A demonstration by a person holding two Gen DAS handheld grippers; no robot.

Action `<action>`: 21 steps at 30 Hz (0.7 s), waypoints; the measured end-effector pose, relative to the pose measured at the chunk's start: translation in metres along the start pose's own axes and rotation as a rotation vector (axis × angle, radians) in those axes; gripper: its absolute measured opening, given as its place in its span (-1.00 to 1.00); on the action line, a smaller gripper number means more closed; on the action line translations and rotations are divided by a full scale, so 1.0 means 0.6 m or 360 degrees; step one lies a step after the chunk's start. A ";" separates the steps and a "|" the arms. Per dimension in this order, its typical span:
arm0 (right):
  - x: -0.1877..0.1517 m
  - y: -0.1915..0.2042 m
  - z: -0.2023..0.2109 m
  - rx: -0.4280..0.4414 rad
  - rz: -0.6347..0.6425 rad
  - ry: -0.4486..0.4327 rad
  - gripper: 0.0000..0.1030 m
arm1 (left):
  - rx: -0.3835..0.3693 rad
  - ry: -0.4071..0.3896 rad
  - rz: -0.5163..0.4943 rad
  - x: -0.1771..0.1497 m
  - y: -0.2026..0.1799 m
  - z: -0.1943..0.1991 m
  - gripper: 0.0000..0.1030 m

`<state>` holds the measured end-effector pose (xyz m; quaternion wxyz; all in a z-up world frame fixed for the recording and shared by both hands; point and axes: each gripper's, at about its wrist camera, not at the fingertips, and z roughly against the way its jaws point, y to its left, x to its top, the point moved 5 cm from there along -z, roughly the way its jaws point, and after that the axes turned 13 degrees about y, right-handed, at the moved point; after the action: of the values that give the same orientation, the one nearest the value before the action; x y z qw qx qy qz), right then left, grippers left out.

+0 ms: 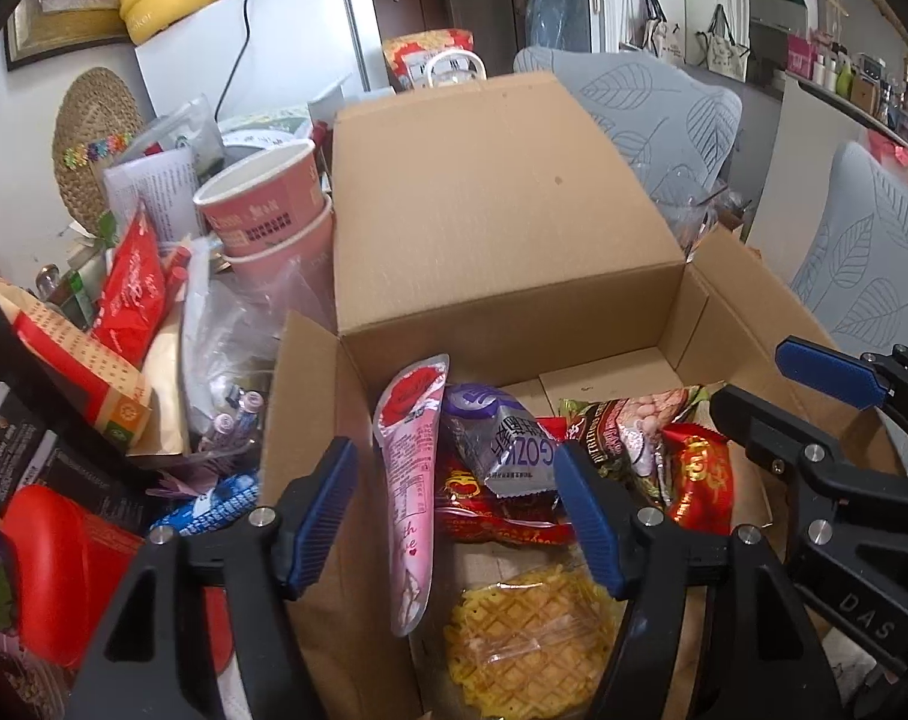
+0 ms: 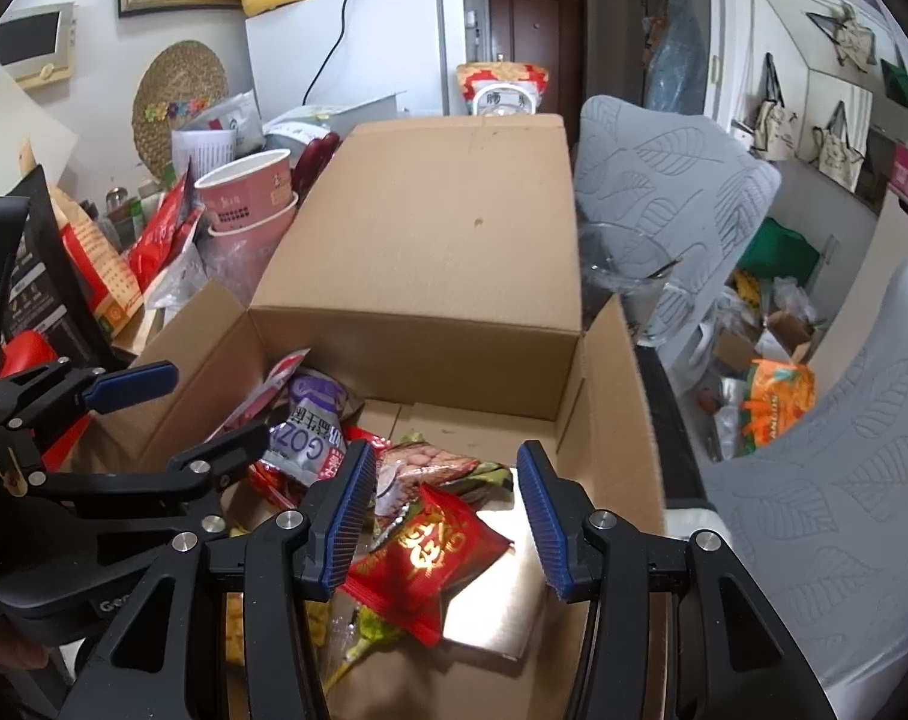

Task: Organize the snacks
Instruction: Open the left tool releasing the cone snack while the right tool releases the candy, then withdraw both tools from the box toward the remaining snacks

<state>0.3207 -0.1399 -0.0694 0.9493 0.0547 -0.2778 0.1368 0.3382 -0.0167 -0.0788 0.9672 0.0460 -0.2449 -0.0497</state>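
Both grippers hover spread over an open box of snacks.

The left gripper gapes, nothing pinched, above a pink pouch leaning on the cardboard box wall, with a waffle pack below. The right gripper, jaws apart and empty, hangs over a red packet lying in the box beside a purple-grey packet. Pink paper cups stand outside.

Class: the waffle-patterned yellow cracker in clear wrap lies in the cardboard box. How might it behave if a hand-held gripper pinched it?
The waffle cracker looks thin and lattice-like, so it probably snaps under a firm pinch. Its glossy clear wrap may slip between pads. It seems light for its size, likely lifting easily.
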 end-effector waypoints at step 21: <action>-0.038 0.040 0.222 -0.0052 0.0045 -0.0293 -0.03 | 0.0015 -0.0311 0.0025 -0.057 0.015 0.234 0.31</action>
<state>0.2270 -0.1464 0.0306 0.9185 0.0475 -0.3667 0.1399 0.2416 -0.0129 0.0288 0.9388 0.0436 -0.3387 -0.0452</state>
